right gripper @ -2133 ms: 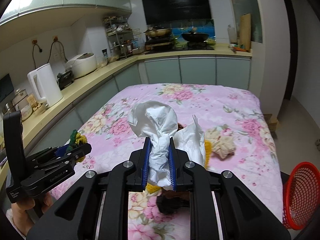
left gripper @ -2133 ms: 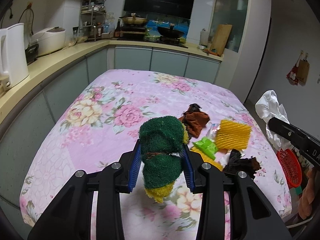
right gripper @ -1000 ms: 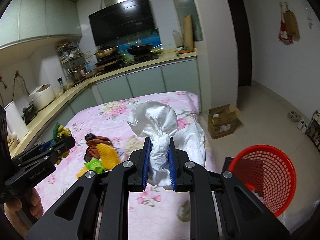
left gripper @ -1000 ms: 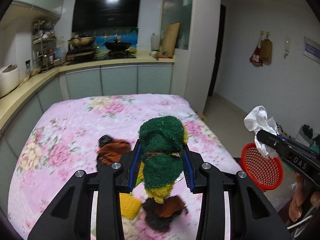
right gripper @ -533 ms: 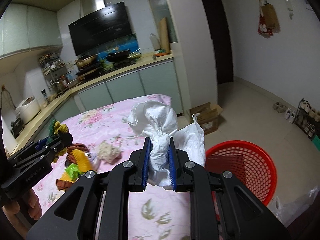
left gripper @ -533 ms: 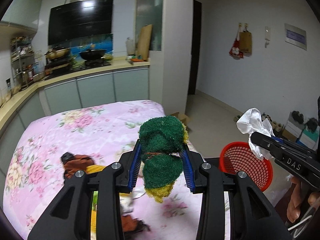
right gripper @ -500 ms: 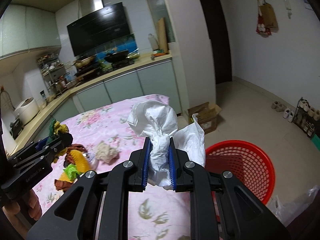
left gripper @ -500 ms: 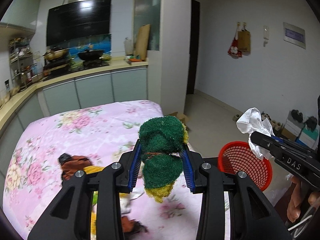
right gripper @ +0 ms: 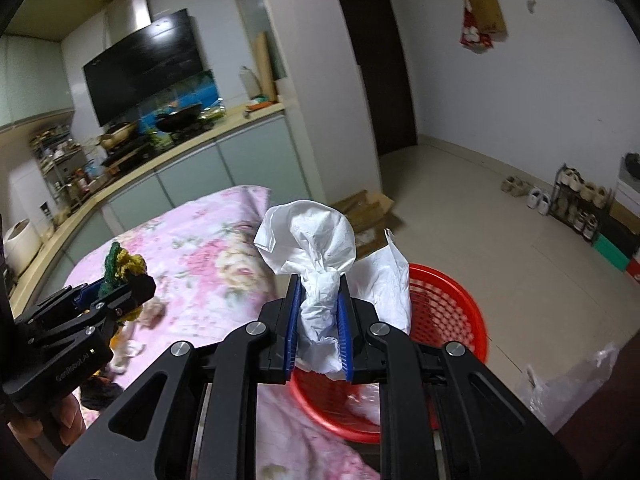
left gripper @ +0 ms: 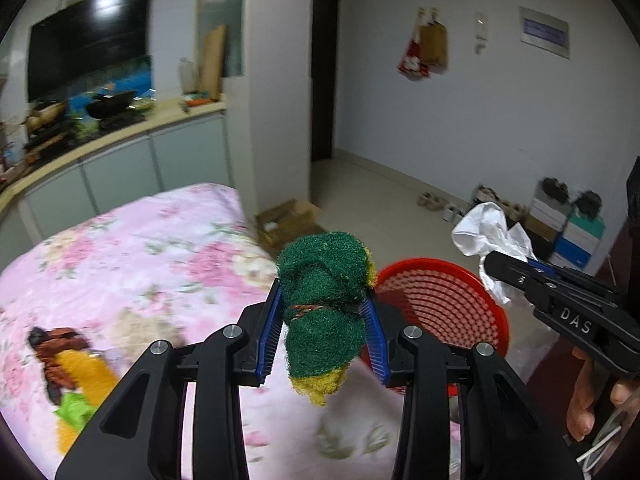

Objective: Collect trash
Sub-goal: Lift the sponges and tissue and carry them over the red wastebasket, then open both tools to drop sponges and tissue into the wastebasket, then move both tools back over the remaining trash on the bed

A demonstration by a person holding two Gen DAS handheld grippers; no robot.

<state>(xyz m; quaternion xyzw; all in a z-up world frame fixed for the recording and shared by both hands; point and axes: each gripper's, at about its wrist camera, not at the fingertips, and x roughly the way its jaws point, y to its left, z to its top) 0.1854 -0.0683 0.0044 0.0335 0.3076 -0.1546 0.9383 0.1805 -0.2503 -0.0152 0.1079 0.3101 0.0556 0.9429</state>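
My left gripper (left gripper: pixel 324 320) is shut on a green and yellow scouring pad (left gripper: pixel 324 292), held above the table's right edge. The red mesh basket (left gripper: pixel 444 304) stands on the floor just right of and behind it. My right gripper (right gripper: pixel 318 328) is shut on a crumpled white tissue (right gripper: pixel 316 264), held over the near rim of the basket (right gripper: pixel 444 312). The right gripper also shows in the left wrist view (left gripper: pixel 516 272), with the tissue (left gripper: pixel 492 228) sticking up. The left gripper shows at the left of the right wrist view (right gripper: pixel 128 284).
The table with the pink floral cloth (left gripper: pixel 132 248) holds more trash at its left: a brown scrap (left gripper: pixel 56 344), a yellow piece (left gripper: pixel 88 372), a green piece (left gripper: pixel 74 404). A cardboard box (left gripper: pixel 288 216) lies on the floor behind. A clear plastic bag (right gripper: pixel 568 384) lies right of the basket.
Both grippers have swung right, away from the table and toward the red basket, which now looms larger and closer. Each keeps its hold.
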